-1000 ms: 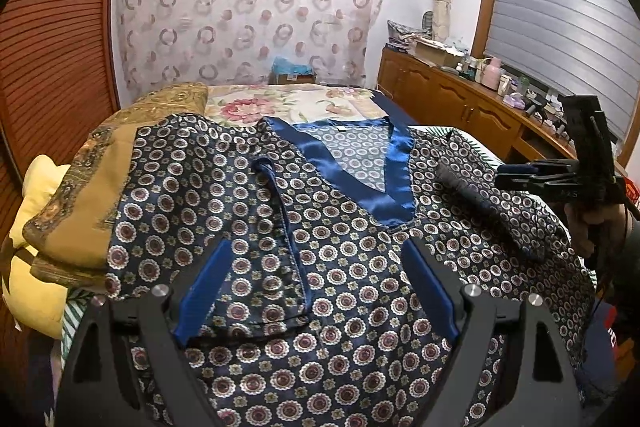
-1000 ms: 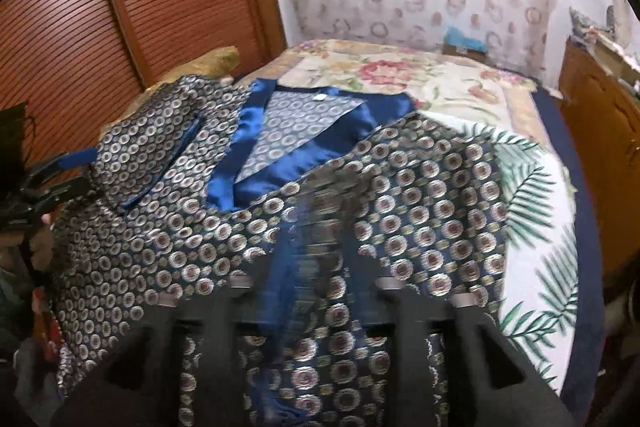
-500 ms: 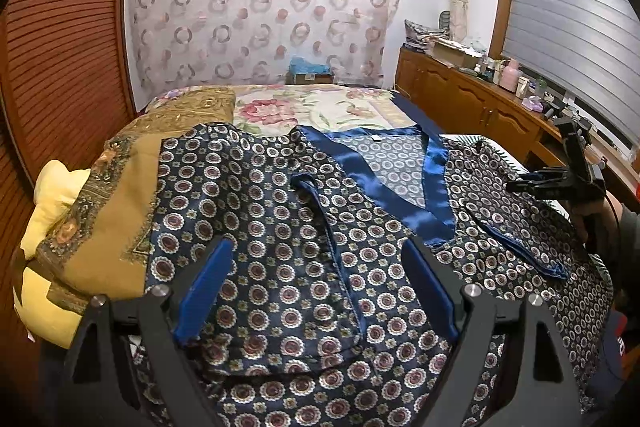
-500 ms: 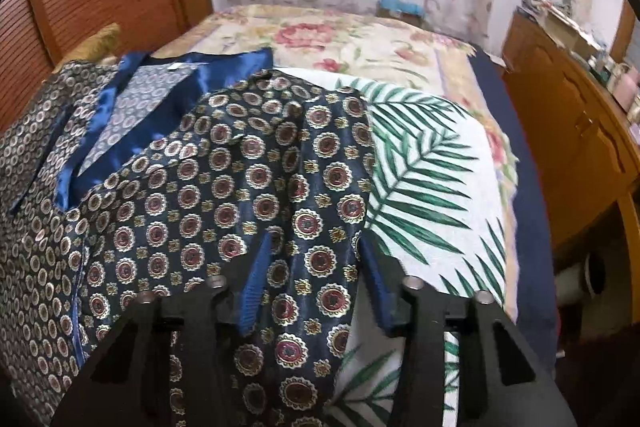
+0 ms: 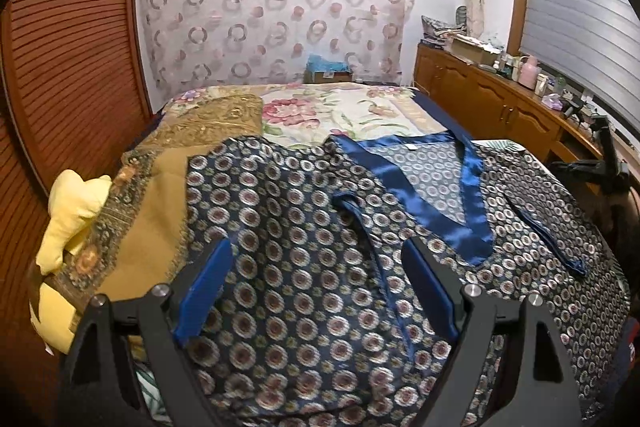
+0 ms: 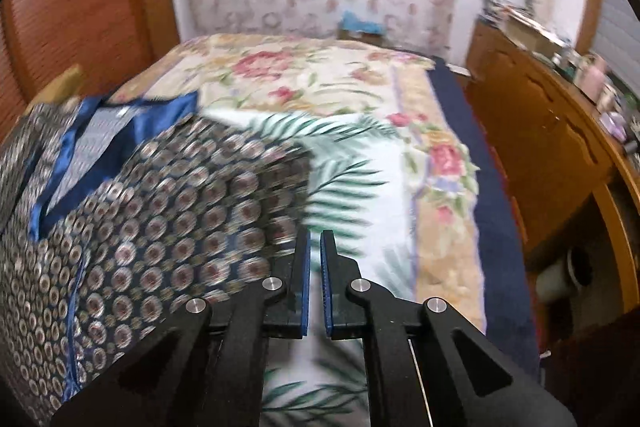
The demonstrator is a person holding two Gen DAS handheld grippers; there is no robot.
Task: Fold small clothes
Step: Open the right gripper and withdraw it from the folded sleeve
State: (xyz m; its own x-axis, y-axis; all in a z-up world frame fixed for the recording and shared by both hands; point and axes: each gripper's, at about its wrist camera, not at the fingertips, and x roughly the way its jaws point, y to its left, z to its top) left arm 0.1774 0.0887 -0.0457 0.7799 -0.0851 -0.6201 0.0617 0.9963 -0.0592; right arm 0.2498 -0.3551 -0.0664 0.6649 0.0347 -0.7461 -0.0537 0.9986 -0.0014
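Note:
A navy robe-like garment with round medallions and a blue satin collar lies spread on the bed, both sleeves folded in over its body. My left gripper hovers open above its left half with nothing between the fingers. In the right wrist view the garment lies to the left, blurred. My right gripper is shut with nothing in it, over the palm-leaf sheet just beyond the garment's right edge. It also shows at the far right of the left wrist view as the right gripper.
A yellow pillow and an ochre patterned blanket lie at the bed's left. The floral bedcover stretches beyond the garment. A wooden cabinet with clutter on top runs along the right, slatted wooden doors along the left.
My right gripper let go of the right sleeve, which now lies flat on the garment, moved right off the cloth and shut. My left gripper shifted a little over the garment and stayed open.

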